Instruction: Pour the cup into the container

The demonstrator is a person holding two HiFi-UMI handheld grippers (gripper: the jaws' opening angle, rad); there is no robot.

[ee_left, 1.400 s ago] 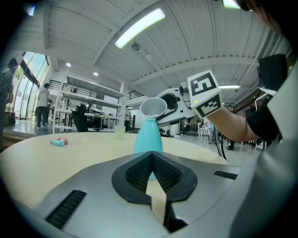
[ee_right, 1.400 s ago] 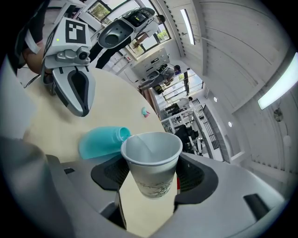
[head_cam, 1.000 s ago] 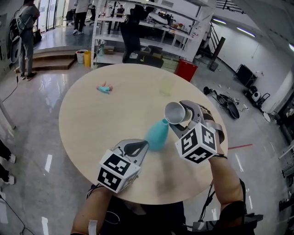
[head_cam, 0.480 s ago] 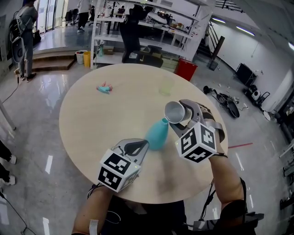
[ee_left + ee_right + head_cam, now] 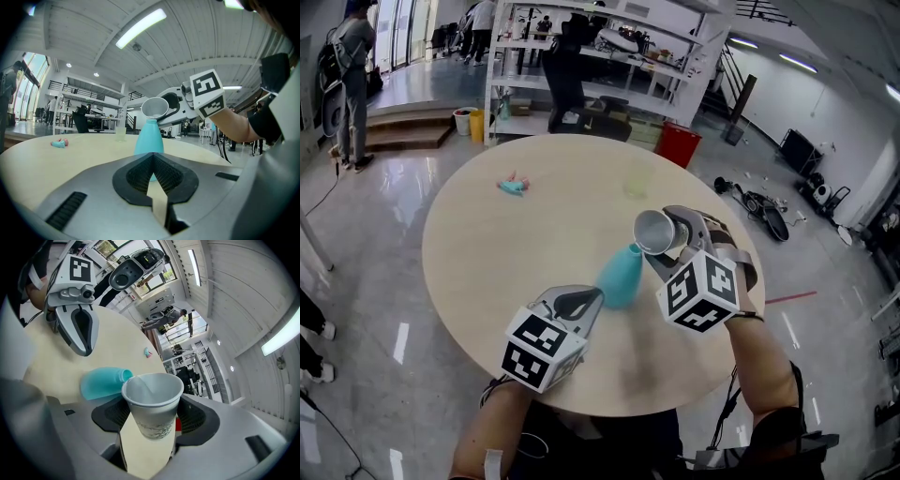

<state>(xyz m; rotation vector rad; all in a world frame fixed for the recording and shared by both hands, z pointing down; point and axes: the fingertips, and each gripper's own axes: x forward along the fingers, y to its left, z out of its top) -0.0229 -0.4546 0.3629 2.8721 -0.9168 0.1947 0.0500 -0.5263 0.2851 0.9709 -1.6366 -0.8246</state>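
Cup point(image 5: 656, 230) and container meet above the near half of the round tabletop point(image 5: 516, 234). The right gripper point(image 5: 673, 246) has lifted the white paper cup clear of the wood, its 2 fingers clamped on opposite sides of the cup's lower wall. The cup is tipped so its rim hangs just over the narrow mouth of the teal container point(image 5: 621, 274). In the right gripper view the rim sits almost against that small opening. Whether liquid is running, I cannot make out.

The container stands upright on the tabletop, between the 2 grippers. The left gripper point(image 5: 581, 302) rests low, just beside its base, fingers pressed together with nothing between them, so the container has no support.

My judgement is that the cup is light and thin-walled, so it will buckle or ovalise if squeezed harder. The present hold, below the rim on the stiffer lower body, suits it. The container looks smooth and bottle-shaped, wide at the foot and slim at the neck. A knock from the rim could rock it, and the small mouth leaves little margin for the stream.

Further off lie a small teal-and-pink object point(image 5: 514, 184) and a pale translucent cup point(image 5: 639, 180) — both well apart from the work.
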